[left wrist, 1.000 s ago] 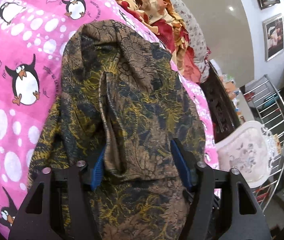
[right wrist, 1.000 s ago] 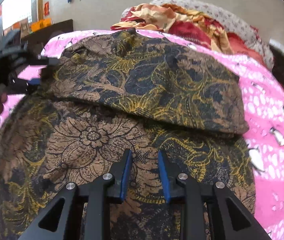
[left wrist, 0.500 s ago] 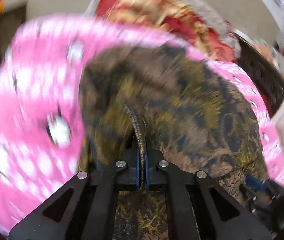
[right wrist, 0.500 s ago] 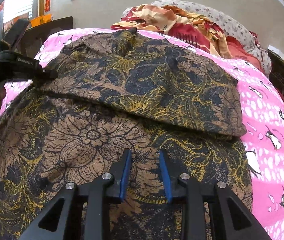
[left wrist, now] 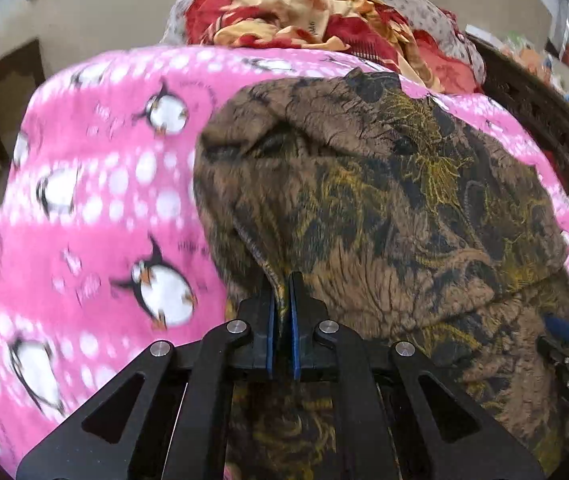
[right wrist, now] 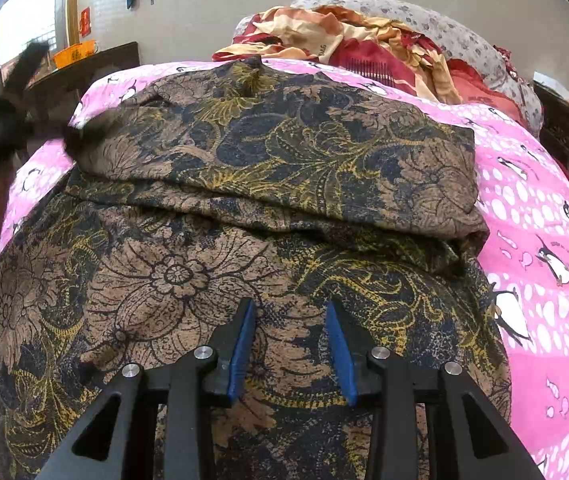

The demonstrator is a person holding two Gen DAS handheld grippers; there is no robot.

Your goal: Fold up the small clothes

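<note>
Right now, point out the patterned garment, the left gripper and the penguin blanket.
brown floral garment [right wrist: 292, 152]: right wrist view, folded-over top layer.
left gripper [left wrist: 283, 292]: left wrist view, between fingertips pinching a garment fold.
pink penguin blanket [left wrist: 96, 216]: left wrist view, bare area.

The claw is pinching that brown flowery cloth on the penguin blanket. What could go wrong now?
1. The left gripper pinches only a thin ridge of the brown cloth, so it might slip out when pulled.
2. The right gripper is open above the cloth with nothing gripped, so that side may drag and bunch.
3. The top fold could fall open, or the pink blanket could shift.
</note>
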